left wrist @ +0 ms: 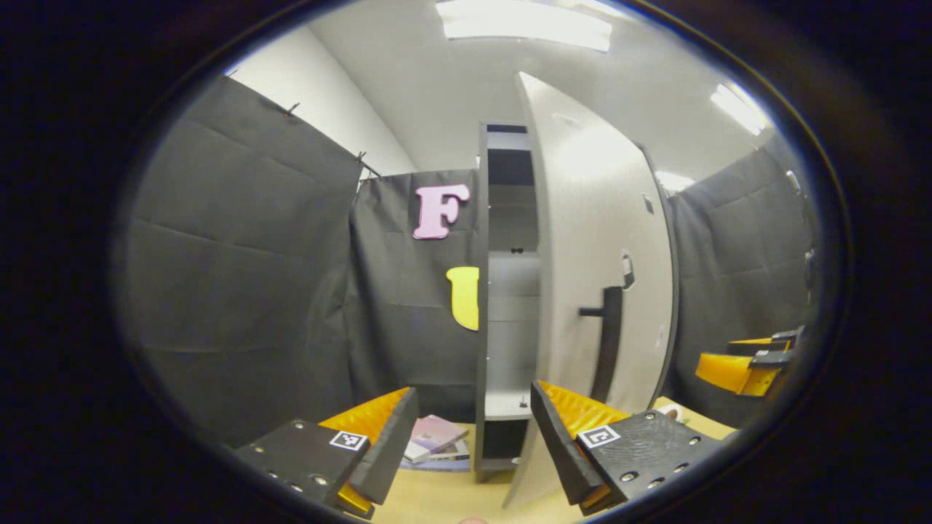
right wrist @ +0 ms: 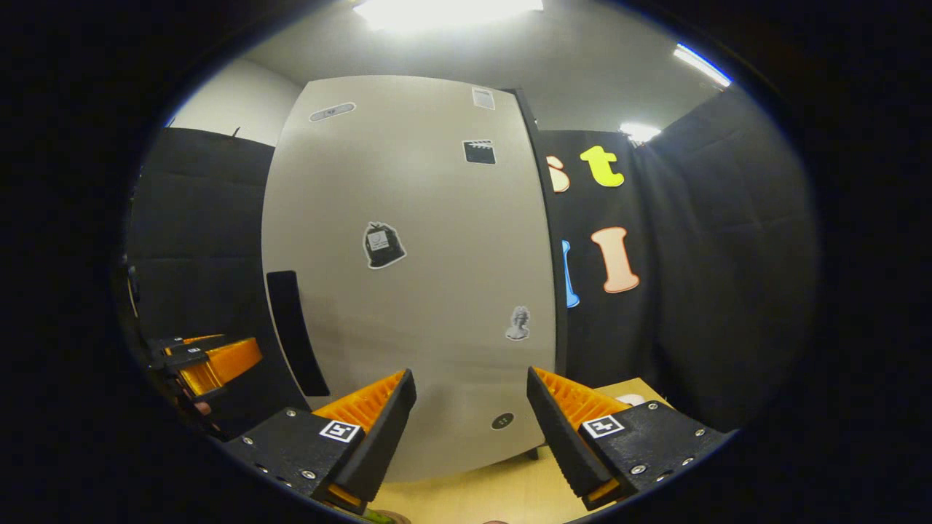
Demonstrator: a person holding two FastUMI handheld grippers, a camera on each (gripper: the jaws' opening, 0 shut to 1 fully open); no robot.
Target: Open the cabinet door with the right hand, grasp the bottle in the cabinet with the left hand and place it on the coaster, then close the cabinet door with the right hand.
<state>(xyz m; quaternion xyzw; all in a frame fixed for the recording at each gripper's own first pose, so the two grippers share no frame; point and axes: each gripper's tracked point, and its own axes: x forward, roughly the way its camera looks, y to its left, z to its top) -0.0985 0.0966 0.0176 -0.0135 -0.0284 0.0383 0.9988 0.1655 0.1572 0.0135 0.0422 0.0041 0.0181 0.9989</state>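
Observation:
The tall cabinet (left wrist: 482, 306) stands ahead in the left gripper view with its pale door (left wrist: 582, 240) swung partway out. A narrow gap shows grey shelves (left wrist: 510, 404) with nothing on them. The door's black handle (left wrist: 608, 342) faces me. My left gripper (left wrist: 473, 429) is open and empty, a short way in front of the gap. My right gripper (right wrist: 470, 415) is open and empty too, facing the door's outer face (right wrist: 437, 291), right of the handle (right wrist: 291, 335) and apart from it. Each gripper shows in the other's view: right (left wrist: 750, 364), left (right wrist: 211, 364).
A small stack of books (left wrist: 437, 440) lies on the wooden table (left wrist: 437, 498) left of the cabinet's foot. A small white item (right wrist: 630, 399) lies on the table right of the door. Something greenish (right wrist: 378, 517) peeks in at the right gripper view's bottom edge.

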